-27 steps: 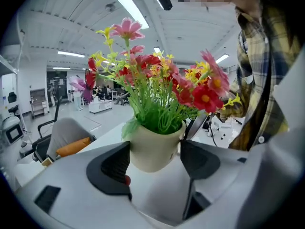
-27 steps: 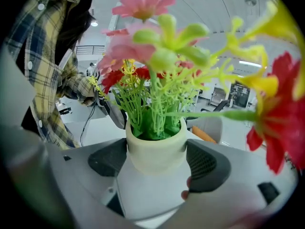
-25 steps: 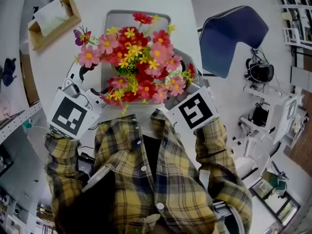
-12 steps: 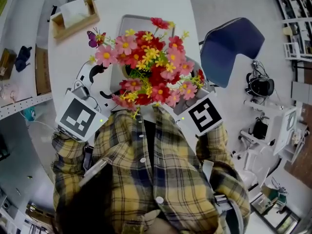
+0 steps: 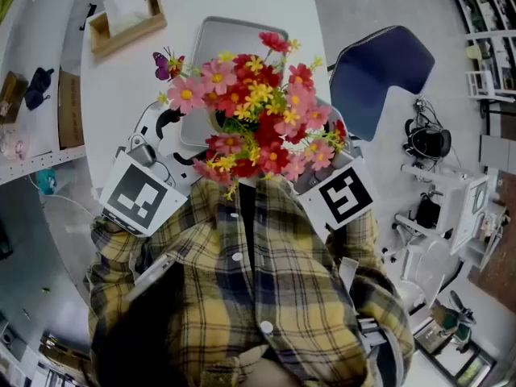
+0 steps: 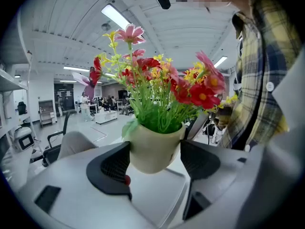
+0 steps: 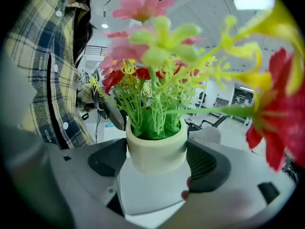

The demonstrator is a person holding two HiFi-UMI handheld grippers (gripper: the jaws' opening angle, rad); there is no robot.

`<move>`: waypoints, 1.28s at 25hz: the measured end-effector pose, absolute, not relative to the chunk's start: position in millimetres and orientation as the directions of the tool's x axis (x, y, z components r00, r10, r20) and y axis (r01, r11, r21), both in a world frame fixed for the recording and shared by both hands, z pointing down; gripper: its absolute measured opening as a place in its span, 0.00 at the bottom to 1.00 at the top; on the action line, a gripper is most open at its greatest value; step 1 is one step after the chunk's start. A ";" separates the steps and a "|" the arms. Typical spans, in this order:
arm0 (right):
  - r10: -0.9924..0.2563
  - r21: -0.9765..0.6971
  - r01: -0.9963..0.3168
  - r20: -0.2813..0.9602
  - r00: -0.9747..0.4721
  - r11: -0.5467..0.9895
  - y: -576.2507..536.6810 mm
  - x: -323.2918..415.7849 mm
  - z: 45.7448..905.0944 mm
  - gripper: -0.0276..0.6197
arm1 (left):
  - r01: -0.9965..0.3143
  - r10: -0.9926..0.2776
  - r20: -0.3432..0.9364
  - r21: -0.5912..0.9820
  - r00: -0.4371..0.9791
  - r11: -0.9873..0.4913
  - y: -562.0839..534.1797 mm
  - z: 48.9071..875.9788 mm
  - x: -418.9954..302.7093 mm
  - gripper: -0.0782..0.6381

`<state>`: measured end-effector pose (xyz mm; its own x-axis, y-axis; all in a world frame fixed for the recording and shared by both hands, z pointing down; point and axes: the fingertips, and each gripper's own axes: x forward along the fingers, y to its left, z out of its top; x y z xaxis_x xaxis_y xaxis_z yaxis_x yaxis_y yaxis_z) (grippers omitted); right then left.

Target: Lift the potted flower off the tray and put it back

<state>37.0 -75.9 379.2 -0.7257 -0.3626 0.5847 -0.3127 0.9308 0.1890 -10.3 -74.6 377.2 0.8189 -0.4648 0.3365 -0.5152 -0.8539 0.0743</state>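
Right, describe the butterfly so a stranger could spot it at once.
Find the white table, then the potted flower held above the grey tray. At the bouquet's left edge in the head view sits the butterfly: purple wings, the only winged shape among round red, pink and yellow blooms.

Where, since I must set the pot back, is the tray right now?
In the head view the tray lies top centre on the white table, partly under the potted flower, right of the wooden box.
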 end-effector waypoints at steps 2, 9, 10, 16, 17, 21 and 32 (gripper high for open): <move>-0.360 0.183 -0.314 0.586 -0.726 0.932 -81.6 38.8 382.7 0.61 | -0.511 -0.459 0.342 0.078 0.820 -0.856 -79.9 381.5 -8.5 0.59; -0.350 0.182 -0.303 0.581 -0.735 0.936 -82.8 40.4 390.4 0.61 | -0.525 -0.468 0.330 0.103 0.820 -0.845 -80.7 389.9 -6.3 0.59; -0.350 0.182 -0.302 0.579 -0.736 0.936 -83.2 39.4 389.1 0.61 | -0.526 -0.470 0.327 0.105 0.820 -0.844 -81.1 388.7 -7.4 0.59; -0.346 0.182 -0.296 0.571 -0.744 0.938 -86.2 38.4 385.7 0.61 | -0.531 -0.475 0.324 0.112 0.818 -0.840 -83.2 386.7 -8.0 0.59; -0.345 0.182 -0.294 0.572 -0.745 0.938 -85.4 39.7 387.3 0.61 | -0.533 -0.476 0.324 0.115 0.818 -0.838 -82.5 388.1 -6.6 0.59; -0.343 0.182 -0.293 0.571 -0.746 0.939 -85.0 40.7 387.3 0.61 | -0.537 -0.480 0.323 0.115 0.816 -0.836 -81.9 388.1 -5.6 0.58; -0.342 0.179 -0.293 0.573 -0.745 0.939 -86.6 39.6 388.8 0.61 | -0.546 -0.488 0.317 0.129 0.813 -0.828 -83.6 389.0 -6.6 0.58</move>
